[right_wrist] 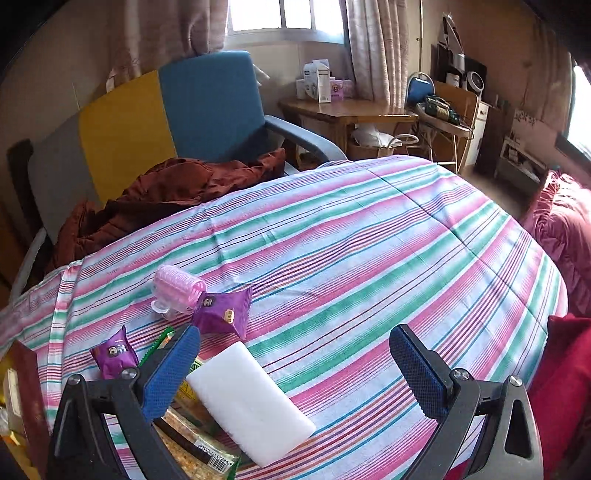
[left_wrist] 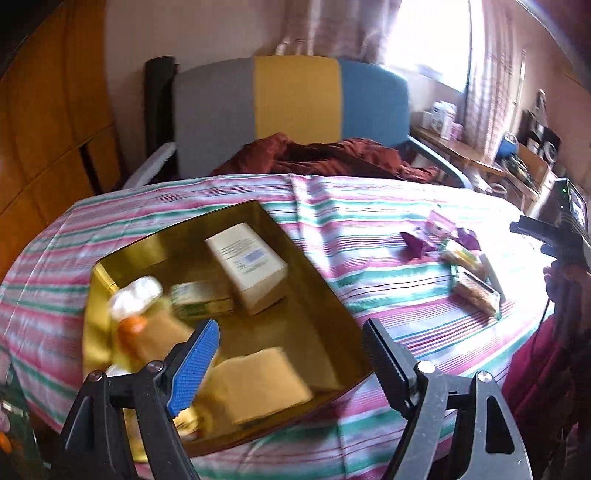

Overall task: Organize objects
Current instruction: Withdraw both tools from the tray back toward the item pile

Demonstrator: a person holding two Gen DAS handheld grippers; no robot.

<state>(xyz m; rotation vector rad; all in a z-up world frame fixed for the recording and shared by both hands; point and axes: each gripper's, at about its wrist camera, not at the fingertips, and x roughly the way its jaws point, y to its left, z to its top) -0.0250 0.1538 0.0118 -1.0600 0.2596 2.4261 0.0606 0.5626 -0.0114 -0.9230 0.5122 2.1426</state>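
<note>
Both ribbed-padded grippers, left (left_wrist: pixel 291 354) and right (right_wrist: pixel 295 373), agape above glossy gold box (left_wrist: pixel 314 273), striped cloth (right_wrist: pixel 369 240).

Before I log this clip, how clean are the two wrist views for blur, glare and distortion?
Left wrist view: motion blur smears the gold box and its contents, and the window is blown out white. Right wrist view: sharp, with the white block and purple packet crisp, and only mild window glare. Both views: fisheye bending of the striped cloth, and dark corners.

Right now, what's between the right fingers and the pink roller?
In the right wrist view, a purple packet lies there, touching the roller; both fingers stand open.
</note>
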